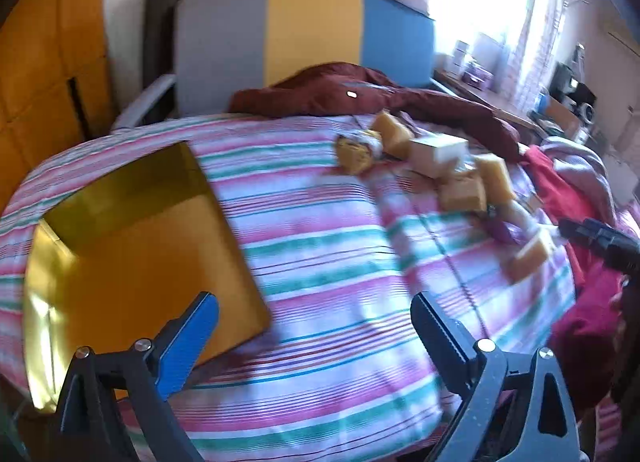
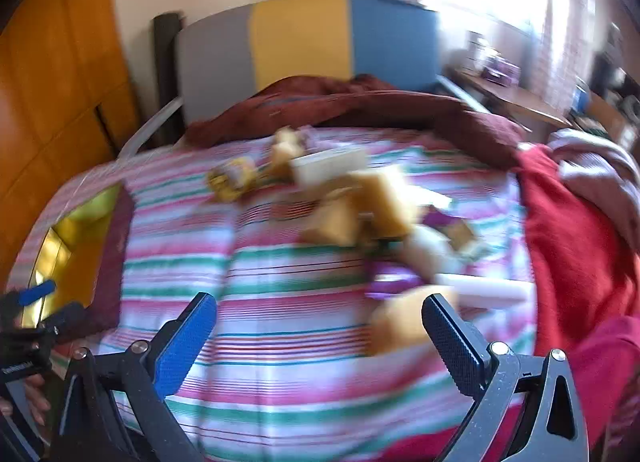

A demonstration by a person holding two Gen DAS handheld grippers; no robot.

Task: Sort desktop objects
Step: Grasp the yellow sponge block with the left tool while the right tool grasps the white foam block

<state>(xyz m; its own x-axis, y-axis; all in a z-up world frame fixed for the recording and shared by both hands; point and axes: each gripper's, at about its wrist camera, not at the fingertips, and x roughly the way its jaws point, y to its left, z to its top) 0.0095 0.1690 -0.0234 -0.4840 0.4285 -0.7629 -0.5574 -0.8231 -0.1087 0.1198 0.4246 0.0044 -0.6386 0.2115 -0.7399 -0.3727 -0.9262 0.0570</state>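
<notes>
Lettering (illegible) on left gripper (image 2: 24, 366), blurred boxes (image 2: 360, 198)

The left gripper (image 1: 315, 316) fills the bottom of the left wrist view, its jaws spread wide with nothing between them, tilted downward. The right gripper (image 2: 320, 318) sits likewise at the bottom of its own view, jaws wide apart and clamping nothing, also angled down. In the right wrist view, the left gripper shows at the lower left edge, with fingers (image 2: 36, 398) of the person's hand wrapped on its handle. The right gripper's tip appears at the right edge of the left wrist view.
</notes>
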